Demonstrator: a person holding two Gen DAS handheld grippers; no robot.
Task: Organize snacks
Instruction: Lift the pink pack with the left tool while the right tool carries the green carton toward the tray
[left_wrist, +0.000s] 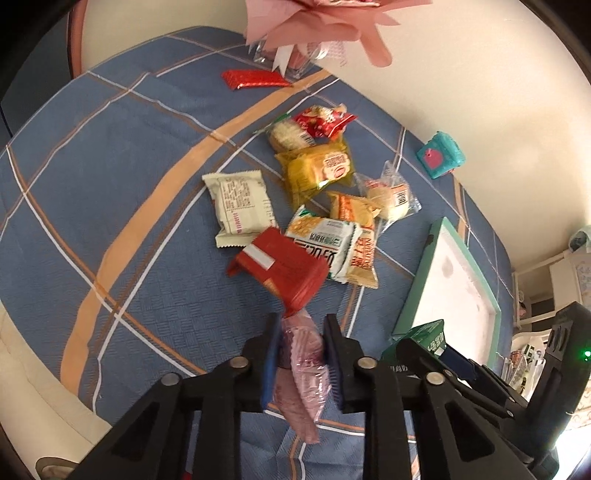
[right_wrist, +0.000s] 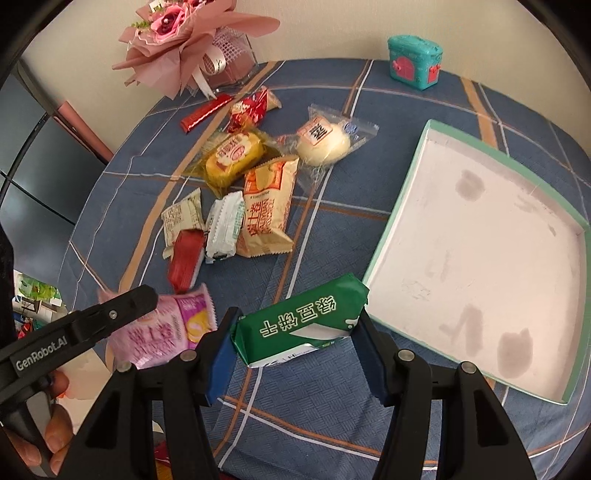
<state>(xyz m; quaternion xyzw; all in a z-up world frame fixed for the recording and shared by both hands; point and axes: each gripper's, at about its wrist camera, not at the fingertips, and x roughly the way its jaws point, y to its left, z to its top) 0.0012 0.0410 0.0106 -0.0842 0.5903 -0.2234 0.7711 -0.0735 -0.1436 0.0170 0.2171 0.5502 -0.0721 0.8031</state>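
- Presently both grippers are loaded. The left gripper (left_wrist: 301, 360) has its jaws clamped together on a pink snack packet (left_wrist: 304, 373); the right gripper (right_wrist: 295, 345) has its jaws clamped on a green snack packet (right_wrist: 301, 321), held wide across its length.
- Pink packet: gripped across its narrow, soft middle, long axis running along the jaws, with the near end hanging free. Risk, as I judge it: the slippery film slides or the packet swings and drops short of the tray.
- Green packet: sits crosswise between the jaws, each end against a pad, tilted with its right end higher. Risk: gripped only at the crimped ends, it could buckle and pop out.
- Tray (right_wrist: 397, 236), teal-rimmed with a pale, bare floor, lies just right of the green packet, on the right of the worktop (left_wrist: 110, 184). Its near-left rim is close to the packet's right end; a low carry could catch that wall.
- Both grippers hang close together; the left one's arm crosses the near-left of the right wrist view. Collision is likely if both head to the tray at once.
- Remaining snack pile (right_wrist: 251, 188) lies on the blue checked cloth at centre, left of the tray, with a red packet (left_wrist: 279, 267) nearest the left jaws; a low swing might scatter it.
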